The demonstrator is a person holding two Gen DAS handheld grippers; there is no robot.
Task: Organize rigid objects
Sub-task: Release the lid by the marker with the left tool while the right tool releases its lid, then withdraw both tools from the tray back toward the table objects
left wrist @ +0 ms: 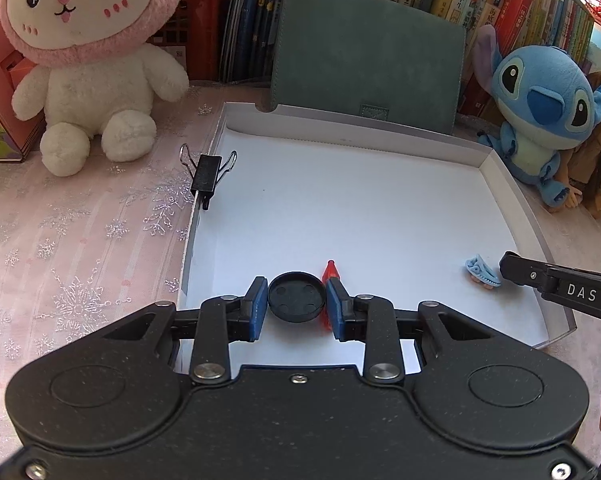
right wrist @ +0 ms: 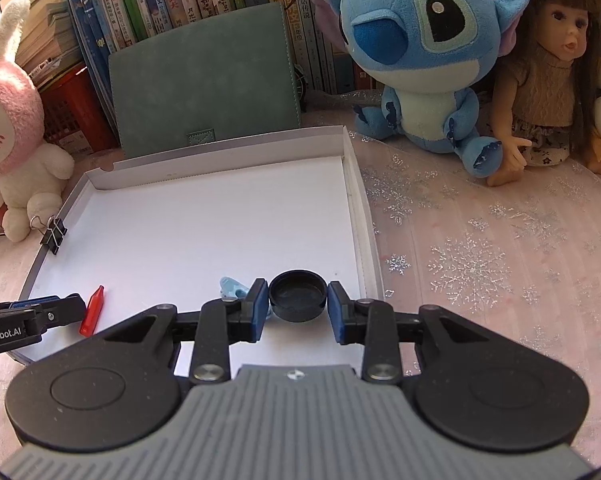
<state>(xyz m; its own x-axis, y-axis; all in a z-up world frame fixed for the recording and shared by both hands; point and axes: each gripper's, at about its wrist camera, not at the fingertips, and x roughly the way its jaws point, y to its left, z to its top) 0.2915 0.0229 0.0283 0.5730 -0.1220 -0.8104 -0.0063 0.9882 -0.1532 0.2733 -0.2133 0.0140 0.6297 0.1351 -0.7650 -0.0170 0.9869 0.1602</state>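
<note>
One shallow white tray point(left wrist: 380, 200) on snowflake cloth point(left wrist: 60, 248): red crayon point(right wrist: 92, 310) near-left, small blue toy point(left wrist: 482, 272) near-right, binder clip point(left wrist: 206, 174) clamped on left wall. Plush bunny point(left wrist: 88, 60) far left, blue plush point(right wrist: 420, 52) and doll point(right wrist: 548, 80) far right. Left gripper point(left wrist: 296, 298) clamped on black cap point(left wrist: 296, 296); right gripper point(right wrist: 297, 296) clamped on second black cap point(right wrist: 297, 295), both over near edge.

- Shallow tray point(left wrist: 500, 184) on the table, its folder lid point(left wrist: 368, 52) upright behind, books behind that.
- Binder clip point(left wrist: 206, 174) on the tray's left wall.
- In the tray, near edge: crayon point(right wrist: 93, 310) left, small figure point(left wrist: 482, 272) right.
- Rabbit plush point(left wrist: 96, 80) left of tray; Stitch plush point(right wrist: 420, 60) and doll point(right wrist: 548, 80) right.
- Each gripper holds a cap: left gripper point(left wrist: 296, 298), right gripper point(right wrist: 297, 296).
</note>
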